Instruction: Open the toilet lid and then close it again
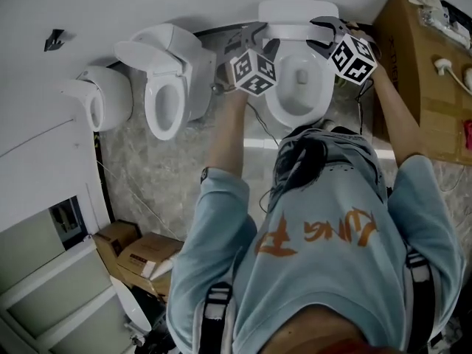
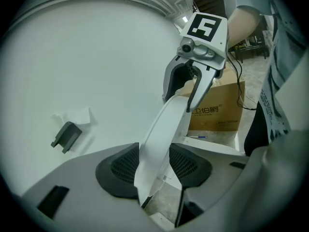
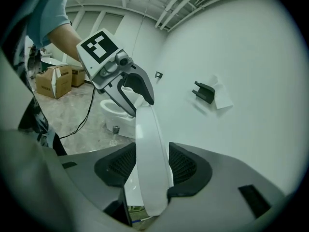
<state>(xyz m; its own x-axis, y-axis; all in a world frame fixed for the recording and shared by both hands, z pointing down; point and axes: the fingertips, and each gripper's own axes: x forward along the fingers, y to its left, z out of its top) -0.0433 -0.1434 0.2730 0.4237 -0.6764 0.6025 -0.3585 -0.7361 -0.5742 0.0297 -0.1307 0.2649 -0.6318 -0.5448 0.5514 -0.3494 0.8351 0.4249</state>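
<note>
The white toilet (image 1: 299, 87) stands against the wall with its bowl uncovered. Its lid (image 1: 297, 9) is raised upright. My left gripper (image 1: 251, 34) is at the lid's left edge and my right gripper (image 1: 324, 28) at its right edge. In the left gripper view the lid's rim (image 2: 164, 129) runs between the dark pads (image 2: 118, 170) of my left gripper (image 2: 154, 166), with the right gripper (image 2: 186, 86) at its far end. In the right gripper view the rim (image 3: 149, 153) likewise passes between the jaws of my right gripper (image 3: 152, 166). Both sets of jaws straddle the lid without a clear squeeze.
A second toilet (image 1: 166, 87) and a smaller white fixture (image 1: 99, 98) stand to the left along the wall. A large cardboard box (image 1: 424, 65) is close on the right. Smaller boxes (image 1: 140, 253) lie at lower left. A grey bracket (image 3: 203, 92) is on the wall.
</note>
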